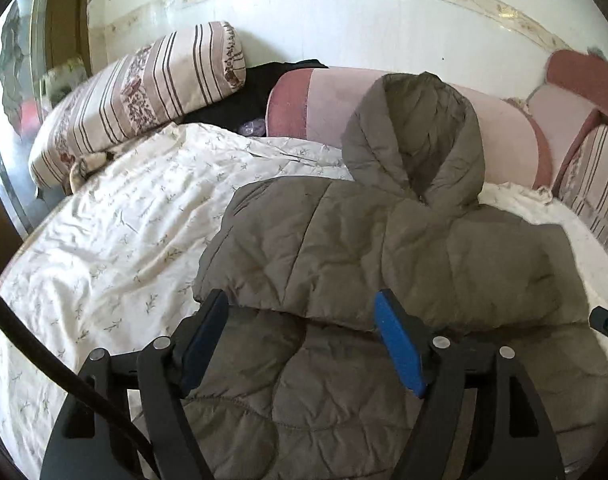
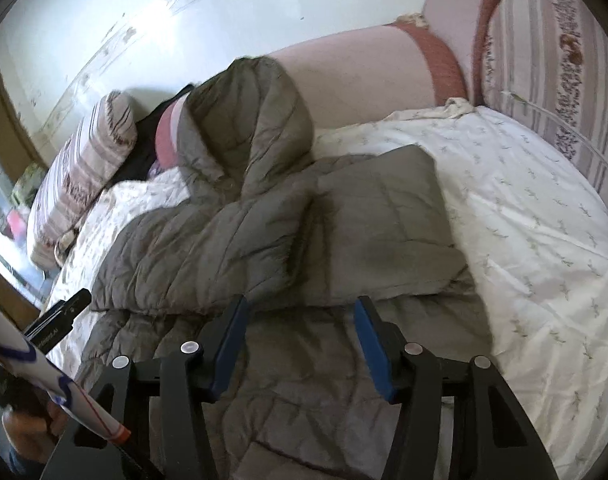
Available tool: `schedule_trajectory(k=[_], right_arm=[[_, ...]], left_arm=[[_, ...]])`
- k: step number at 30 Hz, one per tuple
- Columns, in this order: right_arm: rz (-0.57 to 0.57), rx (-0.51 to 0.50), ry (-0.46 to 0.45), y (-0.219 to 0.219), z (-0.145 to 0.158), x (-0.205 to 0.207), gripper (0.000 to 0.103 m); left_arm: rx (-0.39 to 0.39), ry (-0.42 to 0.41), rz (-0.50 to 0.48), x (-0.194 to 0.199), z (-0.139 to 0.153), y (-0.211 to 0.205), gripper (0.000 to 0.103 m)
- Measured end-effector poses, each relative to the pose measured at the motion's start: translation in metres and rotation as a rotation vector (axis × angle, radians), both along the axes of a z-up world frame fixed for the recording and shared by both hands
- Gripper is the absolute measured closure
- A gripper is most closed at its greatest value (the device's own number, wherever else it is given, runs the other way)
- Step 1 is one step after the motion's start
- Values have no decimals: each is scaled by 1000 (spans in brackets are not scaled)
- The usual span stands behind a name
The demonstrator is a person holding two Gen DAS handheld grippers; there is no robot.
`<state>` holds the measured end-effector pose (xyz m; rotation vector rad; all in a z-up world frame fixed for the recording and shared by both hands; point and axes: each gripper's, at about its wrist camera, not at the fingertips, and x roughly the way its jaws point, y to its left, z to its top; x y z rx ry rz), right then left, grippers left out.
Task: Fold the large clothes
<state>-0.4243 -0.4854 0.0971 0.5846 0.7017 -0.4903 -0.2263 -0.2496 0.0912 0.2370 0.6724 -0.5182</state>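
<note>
Hovering over the grey puffer jacket (image 1: 343, 240) — both sleeves folded in.
My left gripper (image 1: 304, 320) and right gripper (image 2: 302, 328) stand apart, gripping nothing.

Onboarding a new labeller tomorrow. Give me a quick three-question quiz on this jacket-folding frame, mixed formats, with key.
1. True or false: the jacket has both sleeves spread flat out to its sides.
2. Multiple choice: the hood leans against A) the striped pillow B) the pink bolster C) the wall.
3. Fill in: neither the left hand-held gripper nor the right hand-held gripper grips fabric; the jaws of both stand ____.

Key
1. False: the sides are folded in over the body.
2. B, the pink bolster; the striped pillow lies further left on the sheet.
3. Open, with jacket fabric seen below and between the fingers.
</note>
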Motion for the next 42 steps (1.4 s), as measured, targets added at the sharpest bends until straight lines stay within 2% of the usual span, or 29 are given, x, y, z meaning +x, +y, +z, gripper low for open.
schedule_trajectory(k=[3,7,12,15,19,26,29,34,42], right_arm=[[18,22,21,10,-4,14,50],[43,-7,62,20,4,43,51],[17,-8,100,2,11,92,51],[-16,0,163,-11,-6,116,53],[-45,-3,264,-13,-43,134,53],[-38,-56,297,-8,-60,139,52],[-8,-36,310,-13,-51,140,52],[21,11,260,-20,-22,131,52],[51,2,193,-32,31,135,52]], left_arm=[[-11,7,-10,8,-6,-3,28],[7,-70,-4,10,-7,-5,28],[-23,-49,-38,14,-3,-6,28],[-36,-68,-51,13,1,-5,28],[-60,-53,-67,16,4,-5,28],[-64,-29,-65,24,-2,-9,28],[-67,-18,-59,27,-4,-9,28],[-62,-9,-57,30,-7,-13,28],[-40,10,-55,36,-15,-19,28]])
